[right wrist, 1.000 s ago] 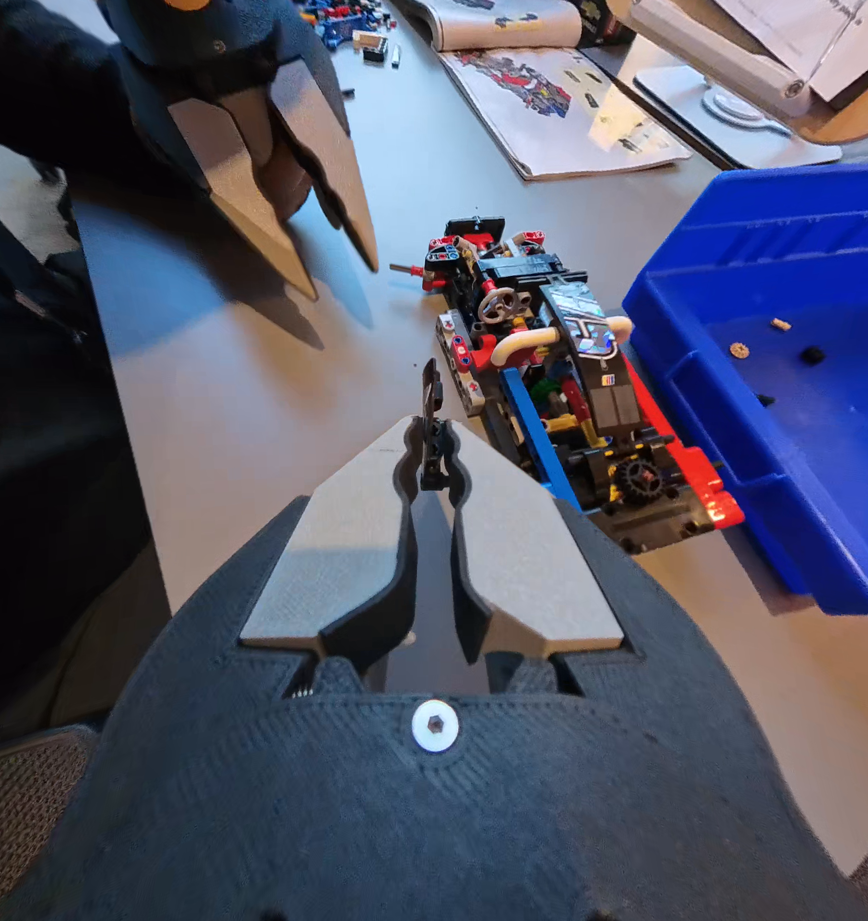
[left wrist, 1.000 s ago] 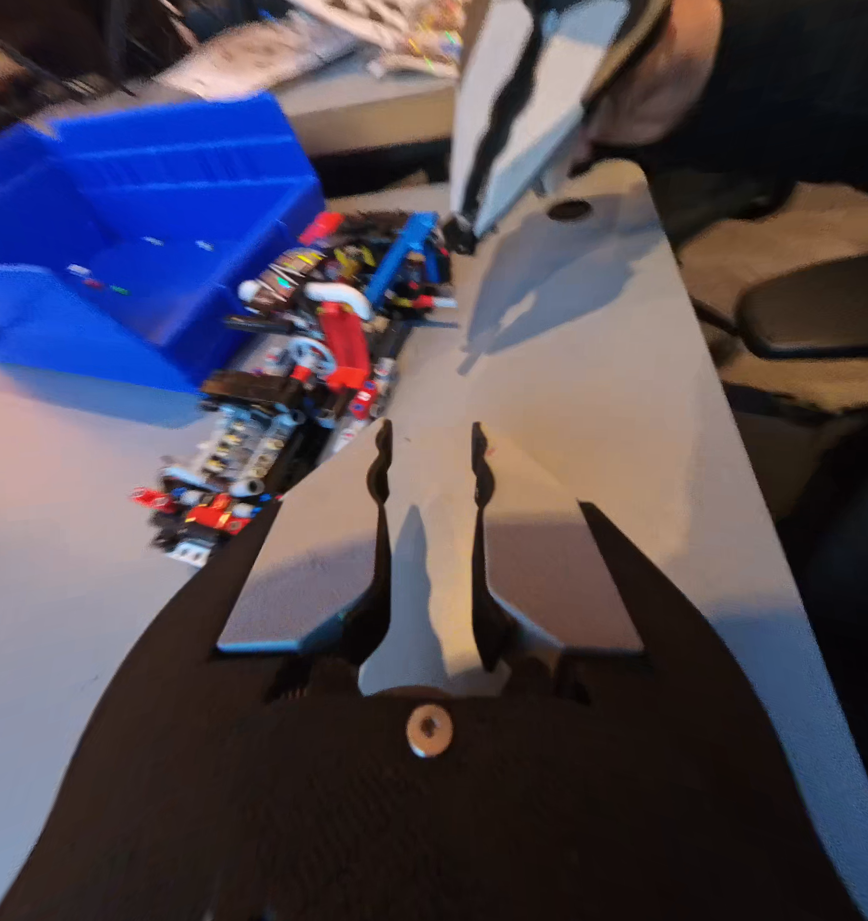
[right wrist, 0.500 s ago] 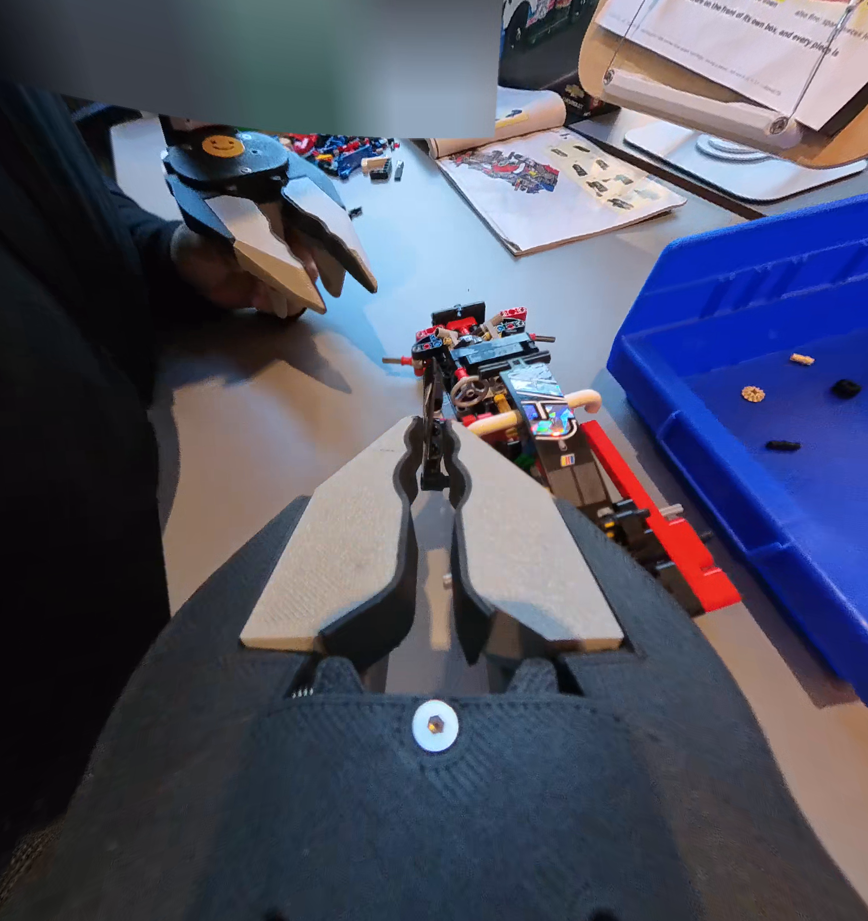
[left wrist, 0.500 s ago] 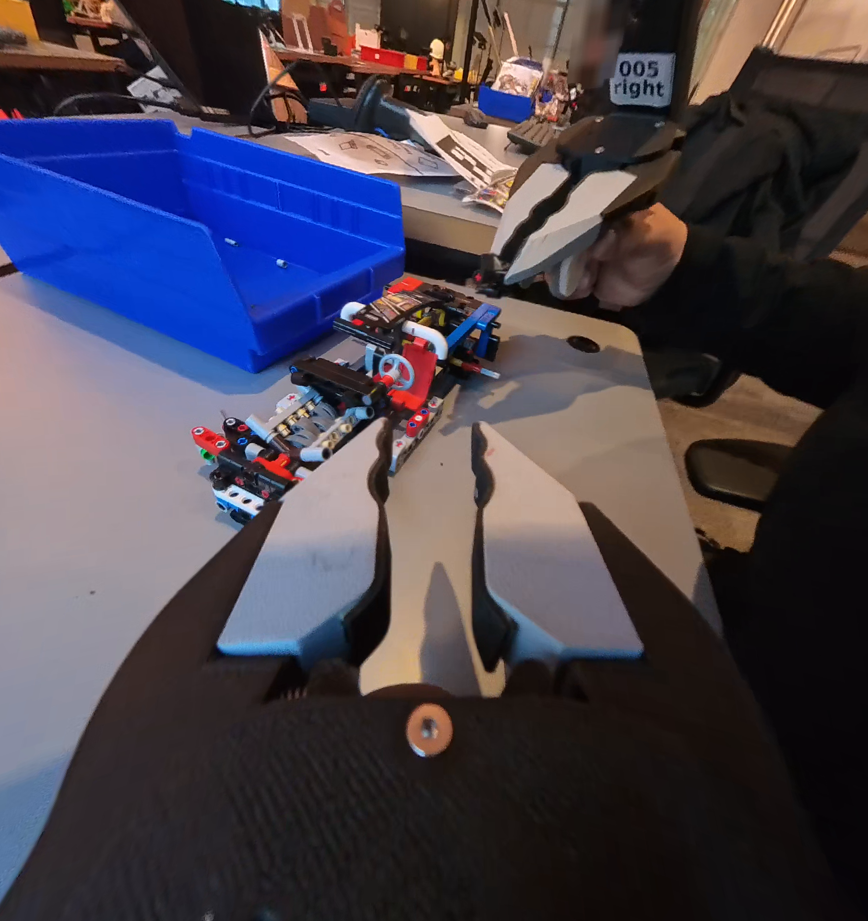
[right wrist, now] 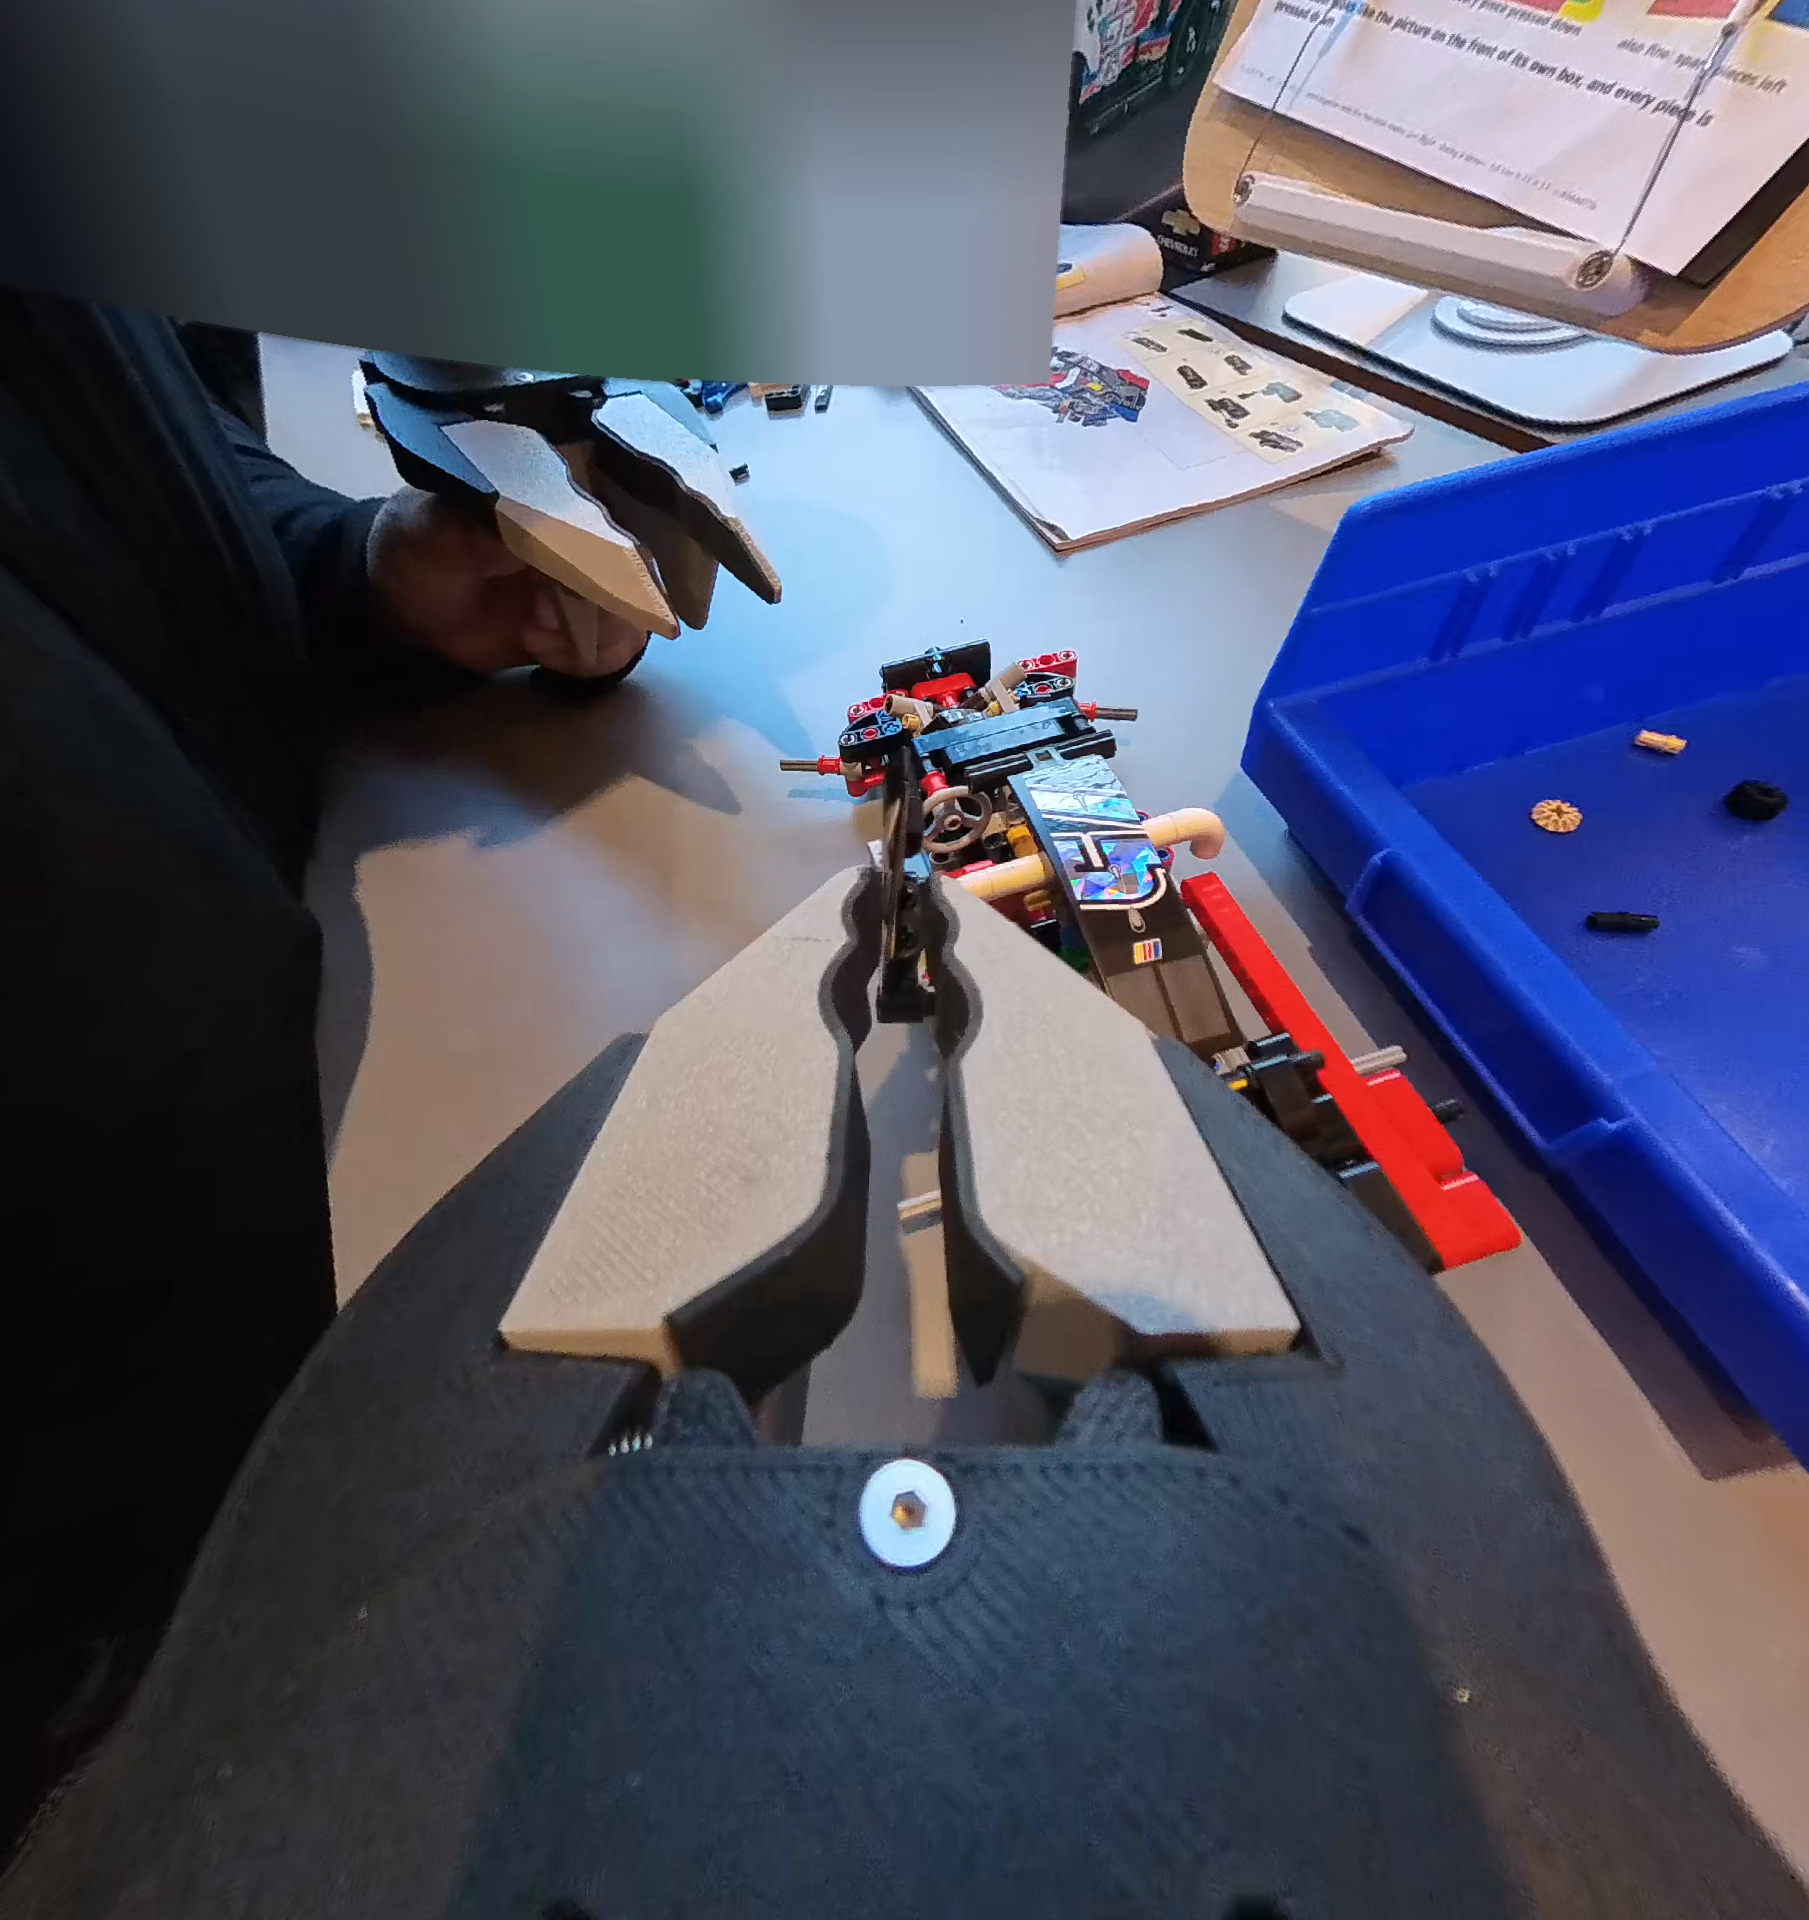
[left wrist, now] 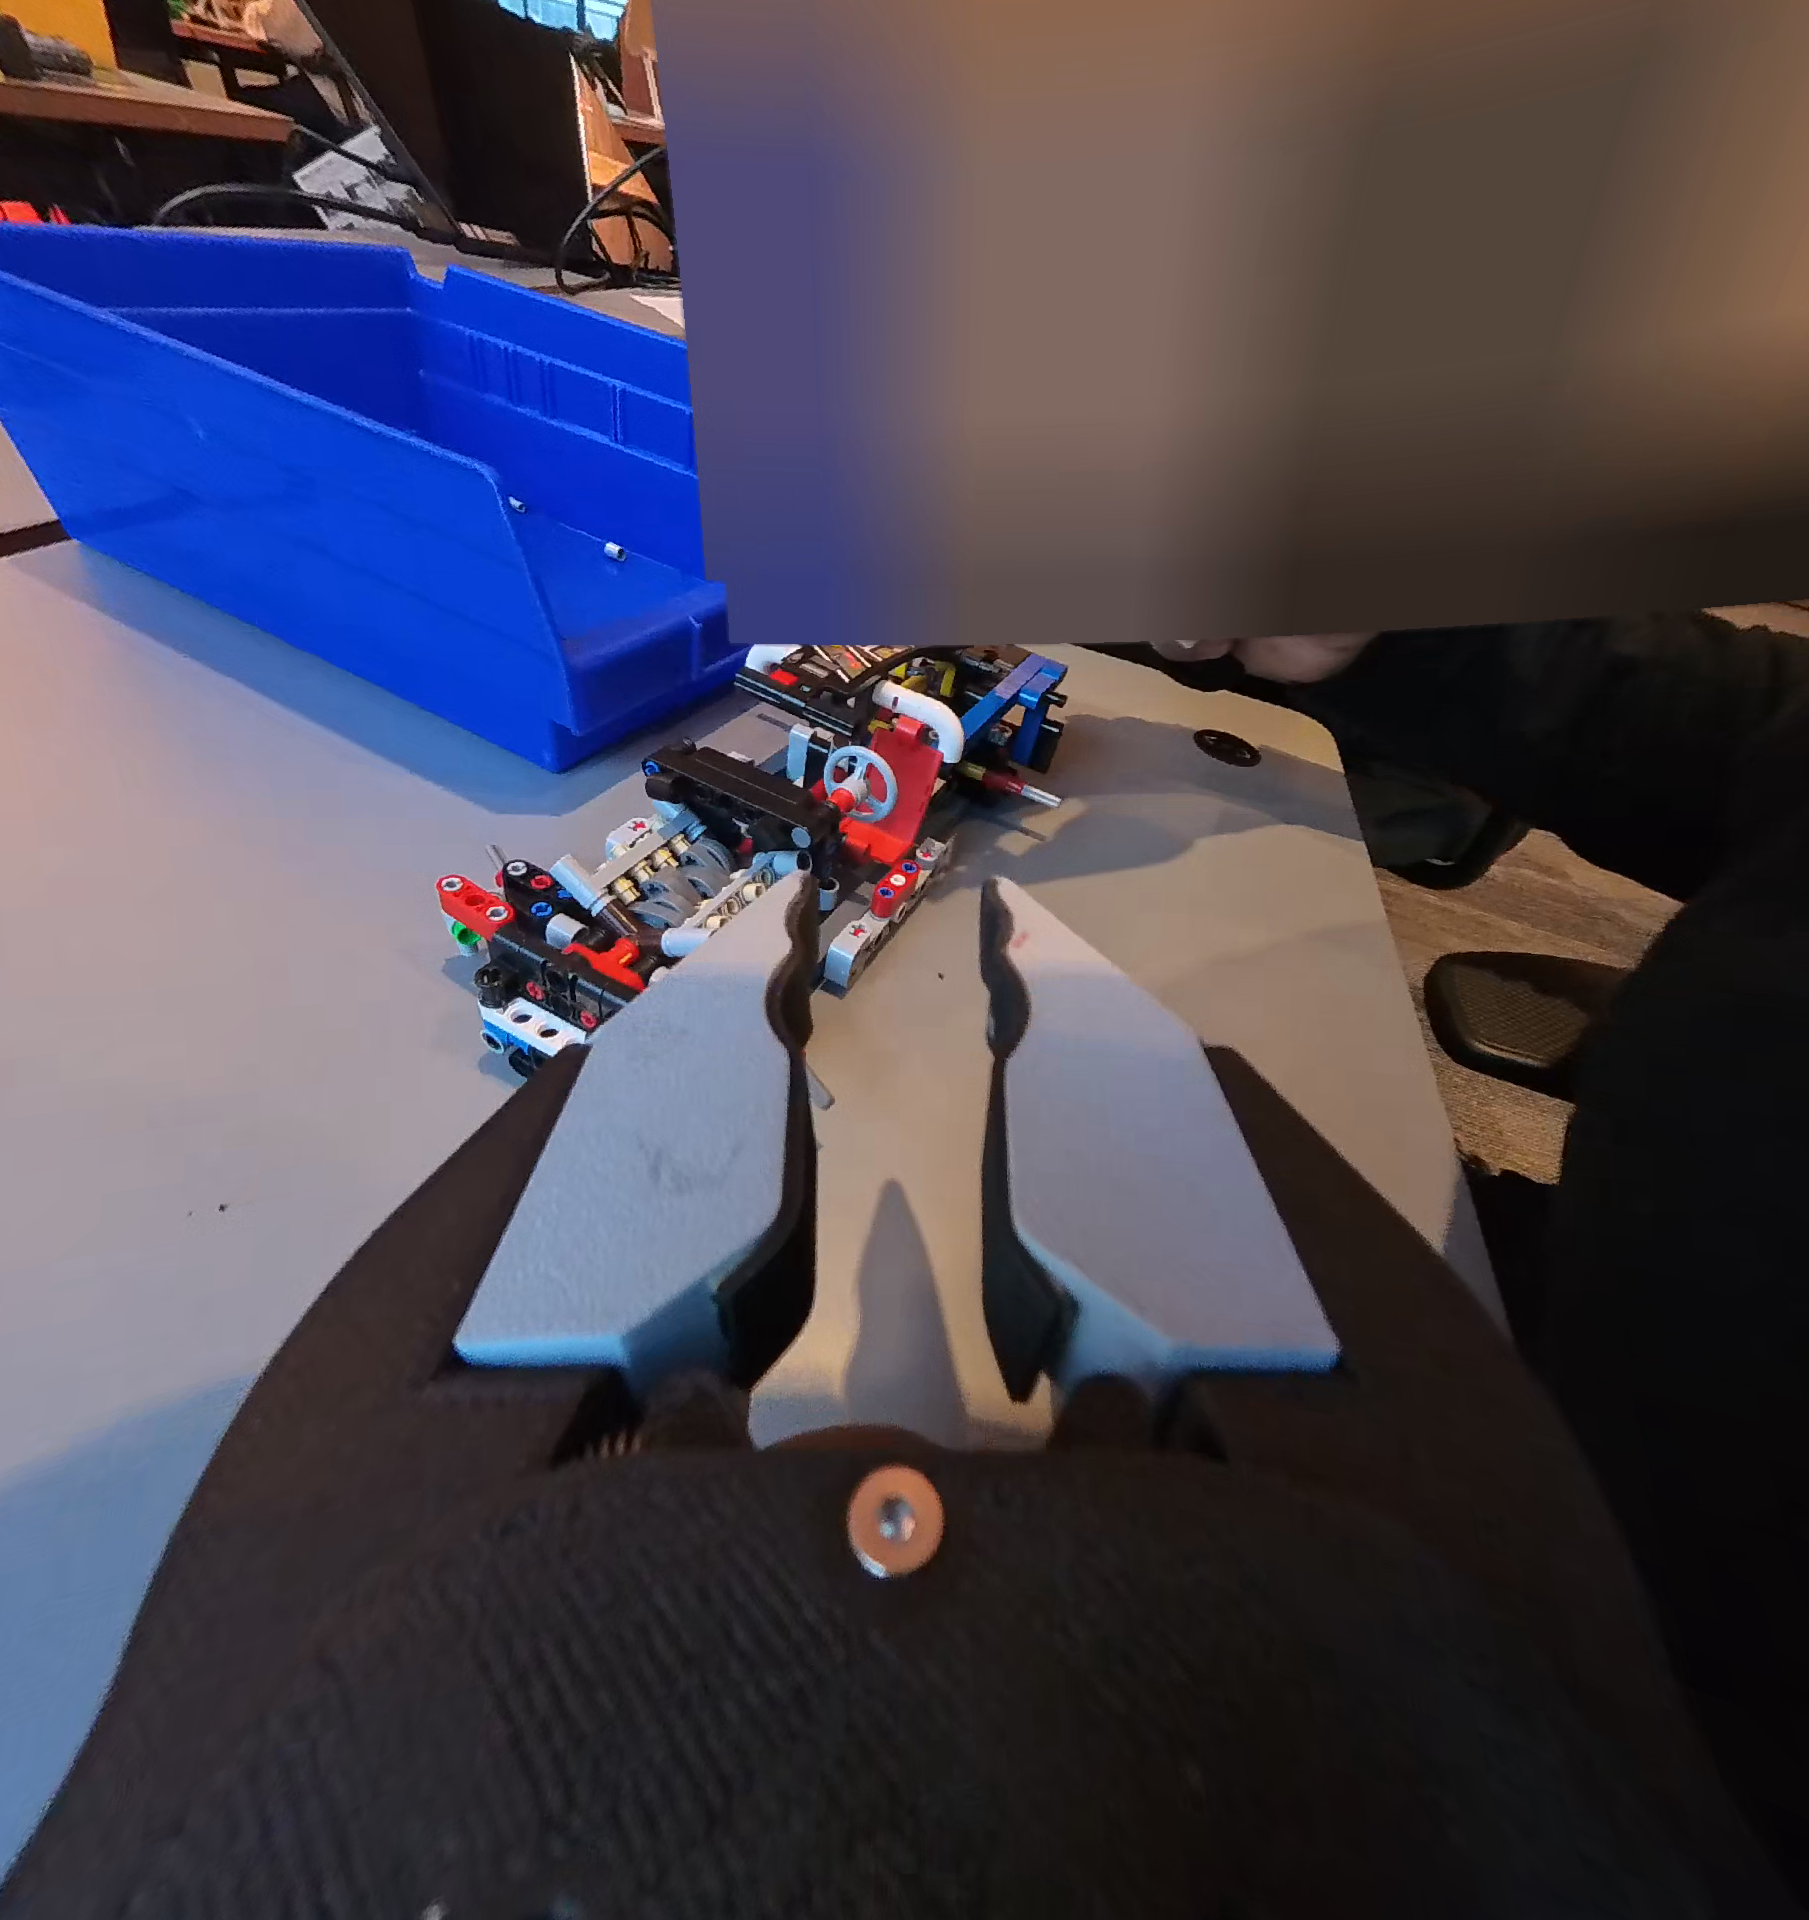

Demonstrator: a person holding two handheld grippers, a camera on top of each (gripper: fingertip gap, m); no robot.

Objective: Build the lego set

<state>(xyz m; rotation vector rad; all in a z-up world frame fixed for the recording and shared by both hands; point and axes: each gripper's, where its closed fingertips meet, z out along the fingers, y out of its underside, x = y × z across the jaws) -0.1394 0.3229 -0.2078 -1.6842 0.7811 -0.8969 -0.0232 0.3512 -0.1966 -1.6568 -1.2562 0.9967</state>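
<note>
Our right tongs (right wrist: pixel 900 914) pinch a thin black piece (right wrist: pixel 895 914) upright between nearly closed tips, presumably so it can go straight onto the lego car chassis (right wrist: pixel 1066 894). The chassis lies on the grey tabletop (right wrist: pixel 567 935) at twelve o'clock, beside the blue bin (right wrist: pixel 1565 935) at three. Our left tongs (left wrist: pixel 889 935) gape empty at the chassis's side, probably to steady it. It shows a steering wheel (left wrist: pixel 858 774), red seat, exposed engine.

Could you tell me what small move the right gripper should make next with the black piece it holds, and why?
Probably ease the right gripper forward and down toward the car chassis: it is shut on a thin black piece held above the model's near side, not yet attached, while the left gripper is open and empty beside it.
</note>
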